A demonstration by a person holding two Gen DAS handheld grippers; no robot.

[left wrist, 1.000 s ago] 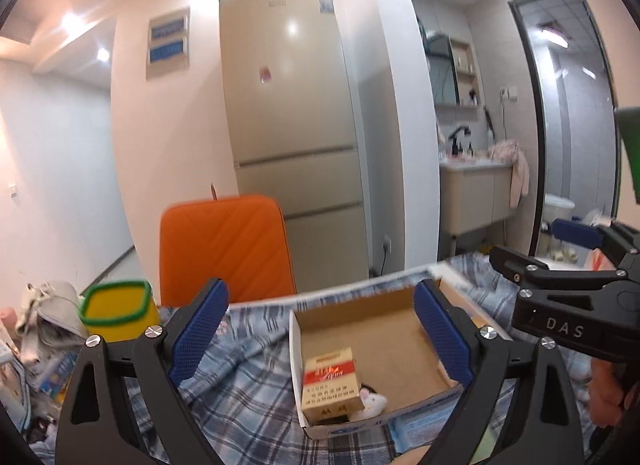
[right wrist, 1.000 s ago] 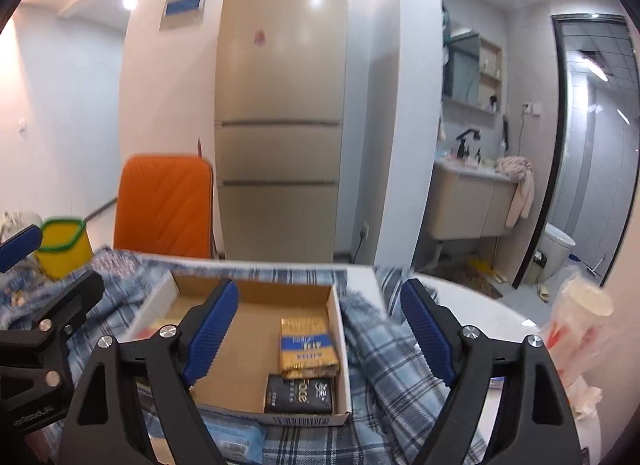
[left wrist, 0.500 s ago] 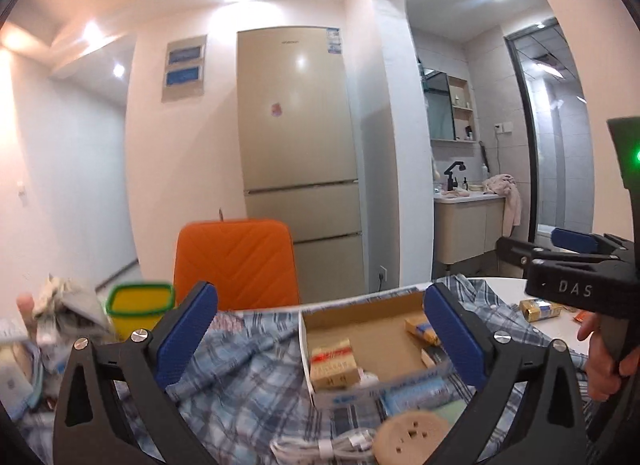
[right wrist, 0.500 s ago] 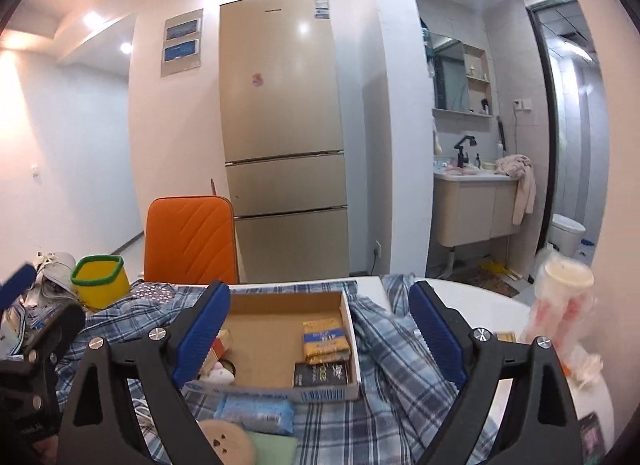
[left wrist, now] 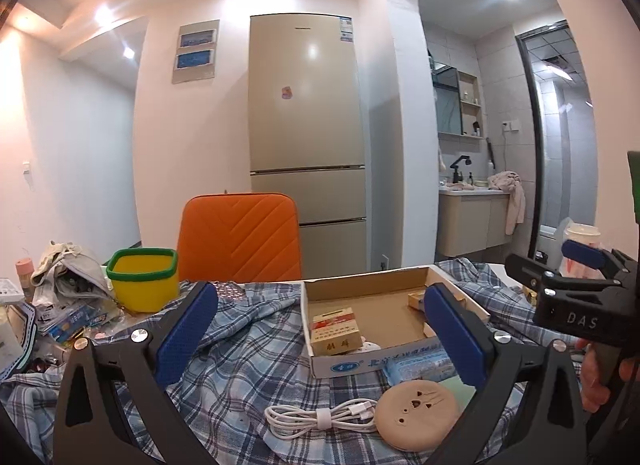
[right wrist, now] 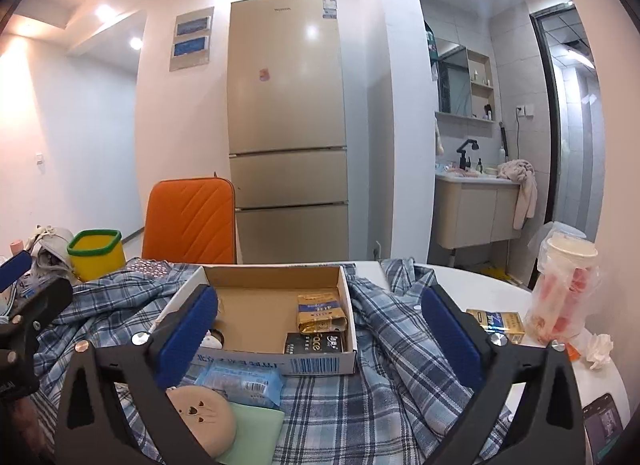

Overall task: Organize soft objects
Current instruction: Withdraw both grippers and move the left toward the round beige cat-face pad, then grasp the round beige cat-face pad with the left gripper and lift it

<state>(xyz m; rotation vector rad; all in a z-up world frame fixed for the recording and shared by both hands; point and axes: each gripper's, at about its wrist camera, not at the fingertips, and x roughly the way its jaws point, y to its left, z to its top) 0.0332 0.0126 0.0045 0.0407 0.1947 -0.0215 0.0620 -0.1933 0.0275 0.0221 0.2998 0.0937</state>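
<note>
**Plaid shirt lies spread under the box, both grippers empty**

The left gripper (left wrist: pixel 320 329) stands with its jaws spread wide and nothing between them. The right gripper (right wrist: pixel 318 329) has its jaws opening, and they too hold nothing; the items seen between them lie further off on the table.

The soft thing most in need of sorting is the blue plaid shirt (right wrist: pixel 384 329), spread in loose folds over the white table (right wrist: pixel 480 281). A shallow cardboard box (right wrist: pixel 280 361) sits on top of it, with a few small packets inside. Just in front of the box lie a blue tissue pack (right wrist: pixel 240 381), a round tan pad (right wrist: pixel 204 421) and a coiled white cable (left wrist: pixel 320 419), all resting on the cloth.

The shirt looks light and limp, so it will likely sag and drag whatever sits on it. A raised fold or the free edge right of the box seems the best place to pinch. 2 grips well apart would probably keep it from bunching. The box may have to come off first.
</note>
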